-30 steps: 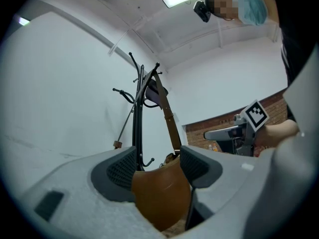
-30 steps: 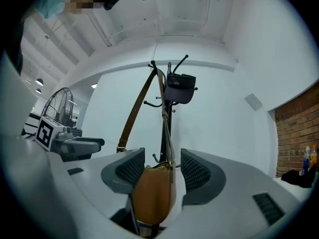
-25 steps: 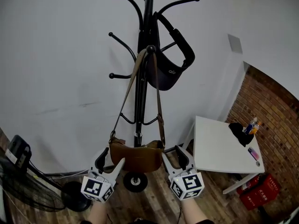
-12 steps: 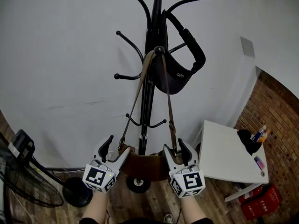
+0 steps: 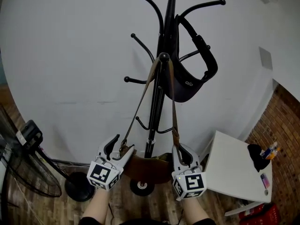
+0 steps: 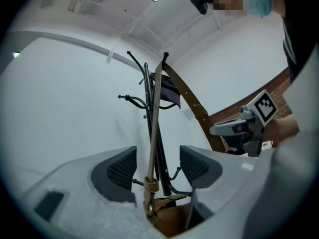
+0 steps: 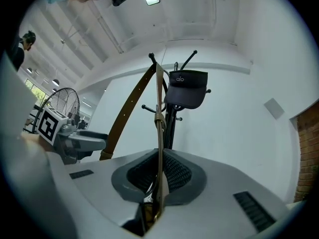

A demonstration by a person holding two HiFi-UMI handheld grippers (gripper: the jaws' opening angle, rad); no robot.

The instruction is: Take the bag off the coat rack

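Observation:
A brown leather bag (image 5: 149,167) hangs by its long strap (image 5: 140,108) from a hook of the black coat rack (image 5: 161,74). My left gripper (image 5: 121,148) stands at the strap's left end by the bag. In the left gripper view the strap (image 6: 153,128) runs between the pads (image 6: 119,171) without touching them, and the jaws (image 6: 158,166) are closing. My right gripper (image 5: 180,151) is at the strap's right end. Its jaws (image 7: 158,176) are closing, with the pads pinching the strap (image 7: 159,133).
A black visor (image 5: 190,78) hangs on another hook of the rack. A white table (image 5: 234,170) with small items stands at the right, a red crate (image 5: 262,214) beneath it. A floor fan (image 5: 23,172) is at the left. Behind the rack is a white wall.
Both grippers have come in from beside the bag's body to the strap ends. The right jaws have gone from wide open to pinching the strap. The left jaws remain wide.

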